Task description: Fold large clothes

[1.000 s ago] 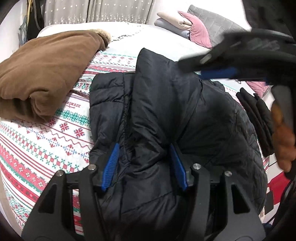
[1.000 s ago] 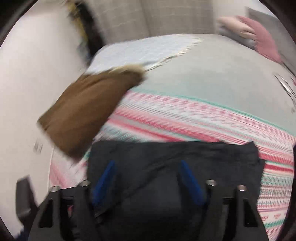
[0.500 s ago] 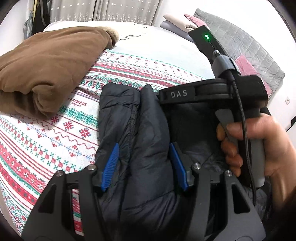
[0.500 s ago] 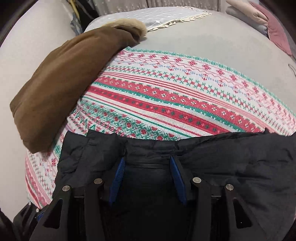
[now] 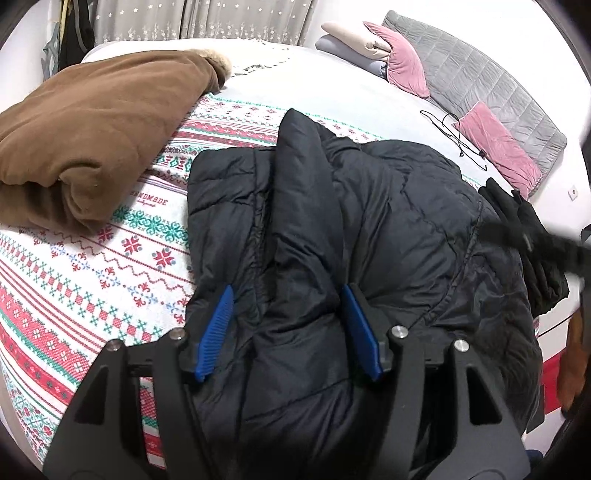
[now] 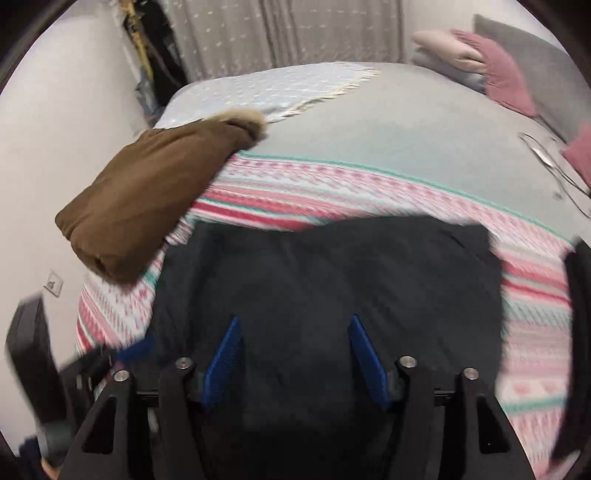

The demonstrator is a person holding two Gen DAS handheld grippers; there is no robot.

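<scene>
Black puffer jacket (image 5: 369, 229) lies bunched on the patterned bed (image 5: 92, 266) beside a folded brown coat (image 5: 92, 125), with my left fingers (image 5: 288, 328) and right fingers (image 6: 295, 358) spread apart over it.

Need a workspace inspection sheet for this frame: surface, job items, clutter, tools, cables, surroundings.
Surface: bed with a patterned red-green blanket.
Job's things: black puffer jacket, bunched and partly folded; folded brown coat beside it.
Clutter: black gloves at the jacket's right edge; pink cushions; stacked pillows.
Grippers: left tool open, jacket fold between its fingers; right tool open over the jacket, view blurred.
Cables: thin black cable on the bed.
Surroundings: curtains, grey quilted headboard.
</scene>
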